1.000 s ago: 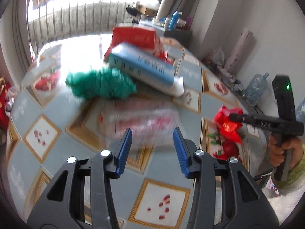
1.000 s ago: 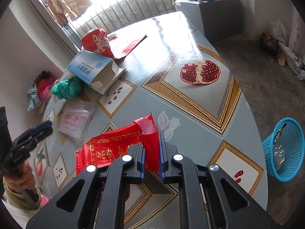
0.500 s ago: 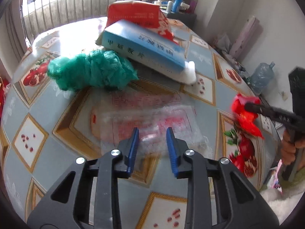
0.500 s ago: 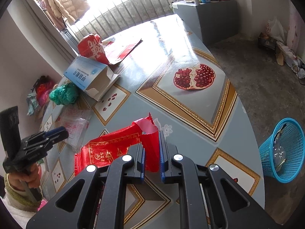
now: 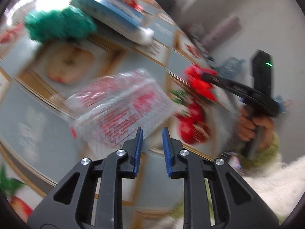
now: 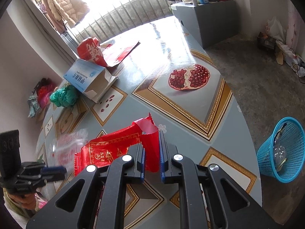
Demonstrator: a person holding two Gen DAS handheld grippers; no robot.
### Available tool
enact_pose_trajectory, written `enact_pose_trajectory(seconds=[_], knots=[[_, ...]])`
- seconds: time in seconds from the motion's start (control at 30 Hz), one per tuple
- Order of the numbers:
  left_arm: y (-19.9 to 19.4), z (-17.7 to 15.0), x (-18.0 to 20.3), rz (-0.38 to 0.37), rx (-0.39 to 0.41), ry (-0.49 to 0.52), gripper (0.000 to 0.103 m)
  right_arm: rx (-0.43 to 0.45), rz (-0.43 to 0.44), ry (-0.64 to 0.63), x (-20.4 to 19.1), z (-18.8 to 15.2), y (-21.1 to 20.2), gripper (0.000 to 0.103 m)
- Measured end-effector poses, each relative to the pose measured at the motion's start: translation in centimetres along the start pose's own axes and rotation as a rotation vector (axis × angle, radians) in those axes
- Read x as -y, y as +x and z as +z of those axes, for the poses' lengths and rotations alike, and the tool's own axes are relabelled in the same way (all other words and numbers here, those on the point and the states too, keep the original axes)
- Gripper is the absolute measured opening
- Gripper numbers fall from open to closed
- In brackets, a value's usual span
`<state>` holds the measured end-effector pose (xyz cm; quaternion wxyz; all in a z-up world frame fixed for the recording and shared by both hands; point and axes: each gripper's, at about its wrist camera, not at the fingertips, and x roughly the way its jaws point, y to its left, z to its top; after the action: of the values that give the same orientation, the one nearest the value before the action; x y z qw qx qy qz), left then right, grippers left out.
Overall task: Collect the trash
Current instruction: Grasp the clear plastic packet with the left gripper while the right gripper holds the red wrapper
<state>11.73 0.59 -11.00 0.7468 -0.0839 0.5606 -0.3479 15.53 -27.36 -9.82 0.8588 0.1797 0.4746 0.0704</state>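
The left gripper (image 5: 151,140) points down at the table (image 6: 225,139) with its ribbed blue pads (image 5: 138,148) closing. The clear plastic bag (image 5: 122,105), crinkled and printed with red lettering, has its near corner at the left pad's tip; the view is smeared with motion blur, and I cannot tell whether any film lies in the gap — the pads do not visibly press on it.

The right gripper (image 6: 152,153) is clamped on a red wrapper (image 6: 114,148), a glossy foil sleeve with gold print and a saw-toothed edge. The wrapper's torn end stands up between the pads while the rest trails to the left, just beside the clear bag.

The table is covered with a shiny blue-grey cloth patterned with gold-framed squares and fruit — a split pomegranate (image 6: 189,77) shows on the right half. At the far left lies a blue and white cardboard box (image 6: 85,77), rectangular with its end flaps open, and against it a crumpled green plastic bag (image 6: 64,96). Behind the box sits a red paper bag (image 6: 91,50) with white characters, partly flattened.

On the concrete floor to the right of the table stands a blue mesh basket (image 6: 282,148), round and tapering, with some clear plastic inside.
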Motion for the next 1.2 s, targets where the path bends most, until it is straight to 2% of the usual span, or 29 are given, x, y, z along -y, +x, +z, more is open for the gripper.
enact_pose_trajectory(seconds=[0.07, 0.17, 0.3, 0.43, 0.53, 0.6, 0.7, 0.87, 0.97, 1.13, 1.2], knots=[[-0.3, -0.1, 0.6, -0.075, -0.002, 0.015, 0.02, 0.001, -0.001, -0.002, 0.0, 0.0, 0.0, 0.012], [-1.5, 0.9, 0.9, -0.075, 0.081, 0.03, 0.026, 0.002, -0.002, -0.005, 0.0, -0.1, -0.1, 0.012], [-2.6, 2.4, 1.0, 0.059, 0.179, 0.072, 0.027, 0.005, 0.003, 0.006, 0.2, -0.2, -0.2, 0.012], [-2.1, 2.2, 3.1, 0.17, 0.185, 0.227, 0.051, 0.009, -0.002, 0.009, 0.4, -0.2, -0.3, 0.012], [-0.7, 1.7, 5.1, 0.23, 0.167, 0.4, 0.06, 0.013, -0.001, 0.019, 0.8, -0.1, -0.4, 0.012], [-0.3, 1.3, 5.5, 0.229, 0.149, 0.458, 0.06, 0.014, 0.001, 0.024, 0.9, -0.2, -0.4, 0.012], [1.5, 0.8, 5.7, 0.266, 0.113, 0.507, 0.06, 0.015, 0.001, 0.025, 0.9, -0.2, -0.4, 0.012], [3.6, 0.4, 5.3, 0.315, 0.064, 0.519, 0.06, 0.015, 0.002, 0.026, 0.9, -0.2, -0.4, 0.012], [3.9, 0.3, 5.2, 0.335, 0.077, 0.518, 0.06, 0.015, 0.002, 0.026, 1.0, -0.2, -0.4, 0.012], [3.9, 0.8, 4.9, 0.347, 0.09, 0.488, 0.05, 0.015, 0.002, 0.026, 1.0, -0.2, -0.4, 0.012], [3.9, 1.0, 5.0, 0.337, 0.09, 0.49, 0.042, 0.016, 0.002, 0.026, 1.0, -0.2, -0.4, 0.012]])
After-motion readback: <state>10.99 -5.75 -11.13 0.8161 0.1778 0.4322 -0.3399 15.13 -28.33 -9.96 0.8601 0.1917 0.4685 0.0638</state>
